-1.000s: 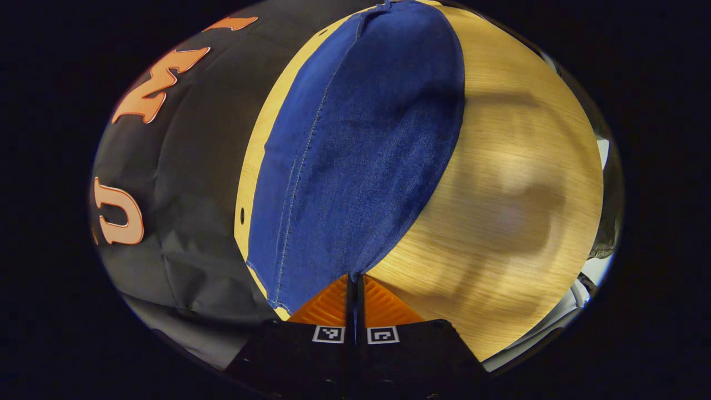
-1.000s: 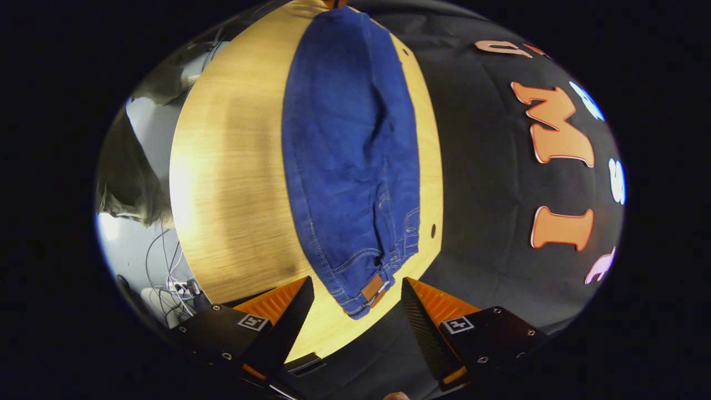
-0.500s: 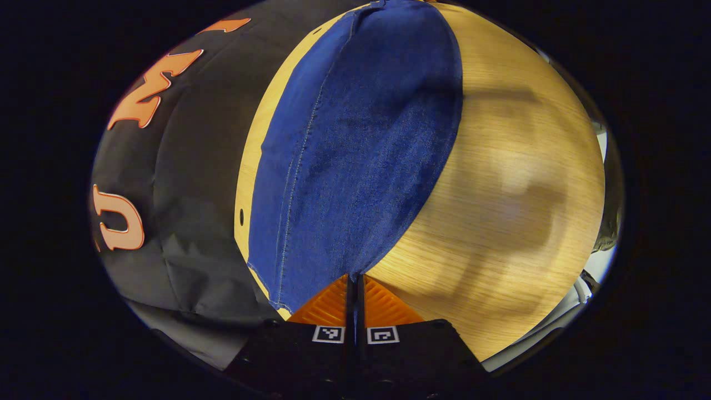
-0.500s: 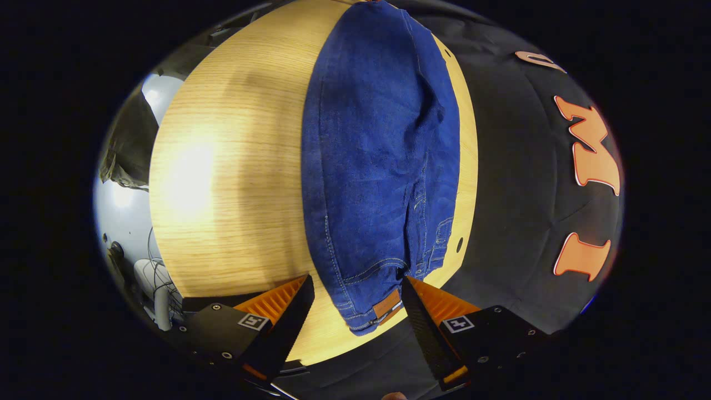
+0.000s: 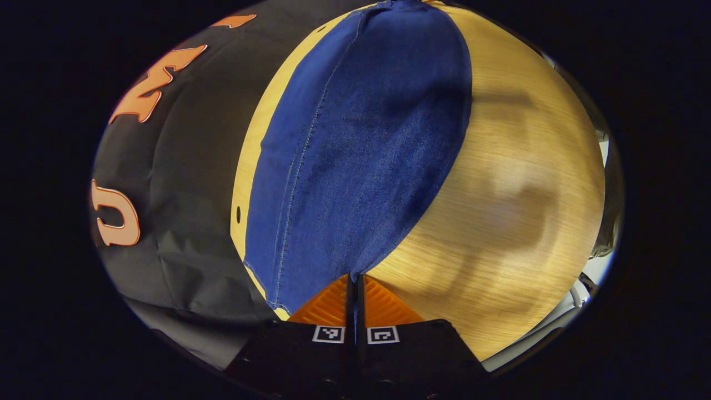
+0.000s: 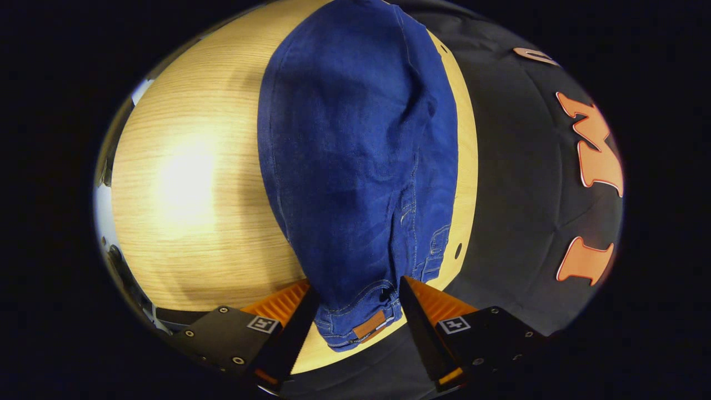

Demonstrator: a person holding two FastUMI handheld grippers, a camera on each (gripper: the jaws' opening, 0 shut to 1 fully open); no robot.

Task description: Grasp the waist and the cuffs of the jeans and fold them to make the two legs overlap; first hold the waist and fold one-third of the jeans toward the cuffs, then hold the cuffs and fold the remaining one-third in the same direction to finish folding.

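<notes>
A: Where are the dark blue denim jeans (image 5: pixel 355 144) lying?
B: Lengthwise on the pale wooden table (image 5: pixel 500 211); the left gripper (image 5: pixel 355 283) is pinching their cuff end.
A: And the right gripper (image 6: pixel 355 294)?
B: Its fingers are standing apart, straddling the waist.

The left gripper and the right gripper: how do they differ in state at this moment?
The left gripper is closed, its fingers together on the cuff end of the jeans; the right gripper is open, its fingers standing apart either side of the waistband, not pressing it. Both point along the jeans lying on the wooden table.
</notes>
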